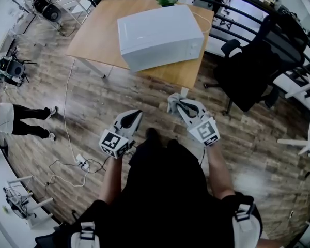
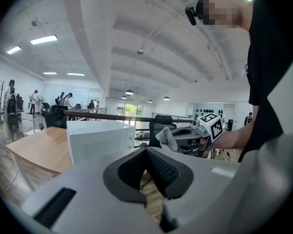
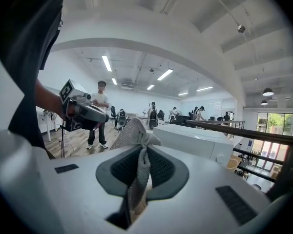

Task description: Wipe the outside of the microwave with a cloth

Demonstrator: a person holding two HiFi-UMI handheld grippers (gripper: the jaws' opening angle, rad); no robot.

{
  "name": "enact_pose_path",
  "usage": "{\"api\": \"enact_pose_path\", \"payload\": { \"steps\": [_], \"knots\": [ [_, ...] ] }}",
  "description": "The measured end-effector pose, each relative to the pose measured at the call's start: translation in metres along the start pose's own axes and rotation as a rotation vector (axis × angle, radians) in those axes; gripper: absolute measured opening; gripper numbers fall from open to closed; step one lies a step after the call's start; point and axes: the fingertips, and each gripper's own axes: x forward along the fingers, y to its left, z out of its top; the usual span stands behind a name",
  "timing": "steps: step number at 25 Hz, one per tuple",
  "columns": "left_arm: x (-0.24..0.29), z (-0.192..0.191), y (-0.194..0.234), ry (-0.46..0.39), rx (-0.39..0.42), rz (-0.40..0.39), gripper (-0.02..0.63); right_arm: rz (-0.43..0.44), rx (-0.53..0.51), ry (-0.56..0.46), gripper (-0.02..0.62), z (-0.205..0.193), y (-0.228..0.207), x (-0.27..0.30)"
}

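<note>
From the head view, two grippers were held out over the wood floor. The left gripper [image 1: 134, 117] had its fingers pressed together with nothing between them. The right gripper [image 1: 177, 105] pinched the one cloth [image 1: 172, 103], a pale grey bunch poking out past its fingertips. One white microwave [image 1: 160, 34] sat on one wooden table [image 1: 93, 40], well ahead of both pairs of fingertips and apart from them. A black chair [image 1: 253, 68] stood off to the right of the right fingers, and one person [image 1: 26, 120] stood far out to the left of the left fingers.

In the left gripper view, the left gripper [image 2: 146, 152] showed its two dark pads meeting in a closed seam, empty. The microwave [image 2: 95, 139] lay beyond the fingertips, a little to their left. The right gripper [image 2: 173, 136] was ahead and to the right, with the cloth [image 2: 166, 137] hanging from its tip.

In the right gripper view, the right gripper [image 3: 144, 156] was clamped on the cloth [image 3: 135, 134], which ran down between the pads and fanned out above them. The microwave [image 3: 195, 139] sat beyond the fingertips to the right, the left gripper [image 3: 88, 112] to their left. One person [image 3: 100, 112] stood behind it; others farther back were perhaps four or five, too small to count surely.
</note>
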Motion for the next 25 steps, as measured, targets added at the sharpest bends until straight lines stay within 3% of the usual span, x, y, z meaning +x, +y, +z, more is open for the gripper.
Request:
{"api": "enact_pose_path", "payload": {
  "steps": [14,18,25],
  "knots": [
    [-0.023,-0.017,0.079,-0.008,-0.038,-0.016,0.003,-0.016,-0.036,0.029,0.028,0.018,0.012,0.078],
    [-0.02,-0.011,0.105,-0.002,-0.043,-0.042,0.003,-0.056,0.027,0.053,0.028,0.018,0.011,0.099],
    [-0.007,-0.003,0.148,-0.012,-0.046,-0.097,0.003,-0.101,0.035,0.064,0.028,0.023,0.003,0.139]
  ]
}}
